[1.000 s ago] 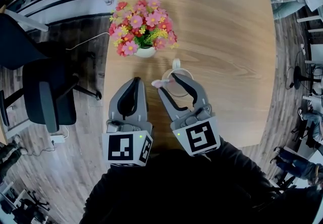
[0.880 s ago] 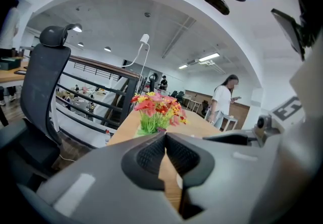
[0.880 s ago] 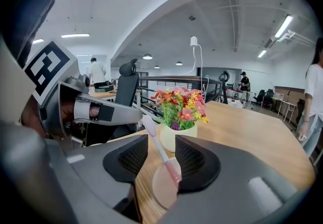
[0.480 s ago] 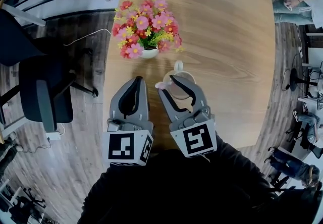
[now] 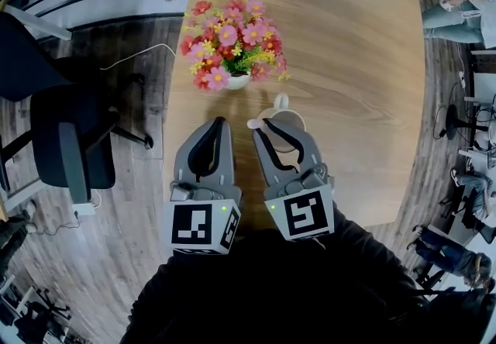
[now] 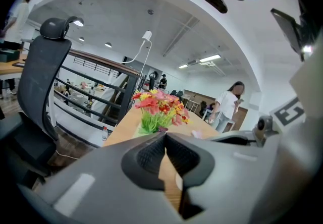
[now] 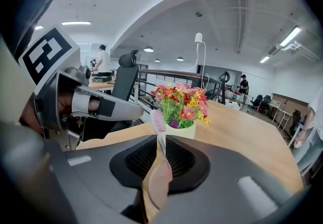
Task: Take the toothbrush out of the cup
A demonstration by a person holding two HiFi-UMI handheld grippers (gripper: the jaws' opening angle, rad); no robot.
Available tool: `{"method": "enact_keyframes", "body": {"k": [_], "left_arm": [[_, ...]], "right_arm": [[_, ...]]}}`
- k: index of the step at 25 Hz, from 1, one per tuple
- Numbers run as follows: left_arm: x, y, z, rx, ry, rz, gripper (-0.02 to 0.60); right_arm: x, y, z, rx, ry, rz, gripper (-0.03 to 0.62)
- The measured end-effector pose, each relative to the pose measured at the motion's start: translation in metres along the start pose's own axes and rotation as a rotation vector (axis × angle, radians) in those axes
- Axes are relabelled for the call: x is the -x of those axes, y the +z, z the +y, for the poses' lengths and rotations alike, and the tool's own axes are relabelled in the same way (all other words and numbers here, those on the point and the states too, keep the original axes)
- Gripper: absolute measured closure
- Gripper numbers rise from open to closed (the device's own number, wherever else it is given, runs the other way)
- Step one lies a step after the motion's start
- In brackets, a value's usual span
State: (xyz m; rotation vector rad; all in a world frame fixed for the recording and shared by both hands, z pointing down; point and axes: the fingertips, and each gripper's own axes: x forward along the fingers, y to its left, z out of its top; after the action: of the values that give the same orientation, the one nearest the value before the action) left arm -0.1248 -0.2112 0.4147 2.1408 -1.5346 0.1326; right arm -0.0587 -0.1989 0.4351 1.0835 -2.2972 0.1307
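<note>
Head view only: the cup (image 5: 280,102) shows just its handle and a sliver of rim on the wooden table (image 5: 349,63); the right gripper (image 5: 267,124) covers the rest of it.
Head view, layout: flower pot (image 5: 235,80) on the table beyond both grippers. The left gripper (image 5: 220,121) is just beside the right one. Office chair (image 5: 70,141) on the floor, off the table's left edge.
Right gripper view only: the toothbrush (image 7: 158,122) seen in full. Its thin neck is caught between the two jaw tips and the wider pink handle lies in the gap below them. The cup does not show here.
Left gripper view only: a person (image 6: 226,107) stands at the table's far end, behind the flowers (image 6: 159,107).
Toothbrush, place: in the right gripper's grip over the cup; no view shows whether its lower end is inside the cup.
Toothbrush, axis: long axis runs along the jaw gap. The bristle head is up and clear of the tips, leaning slightly left. In the head view only the pink head (image 5: 255,124) shows, toward the left gripper.
Right jaws: closing, pinching the toothbrush neck.
Left jaws: tips pressed together, nothing between them.
</note>
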Motion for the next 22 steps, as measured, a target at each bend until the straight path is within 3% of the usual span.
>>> {"method": "enact_keyframes", "body": {"k": [22], "left_arm": [[0.015,0.007,0.001,-0.008,0.005,-0.024,0.574]], "right_arm": [[0.005,0.004,-0.004,-0.034,-0.040,-0.021,0.572]]}}
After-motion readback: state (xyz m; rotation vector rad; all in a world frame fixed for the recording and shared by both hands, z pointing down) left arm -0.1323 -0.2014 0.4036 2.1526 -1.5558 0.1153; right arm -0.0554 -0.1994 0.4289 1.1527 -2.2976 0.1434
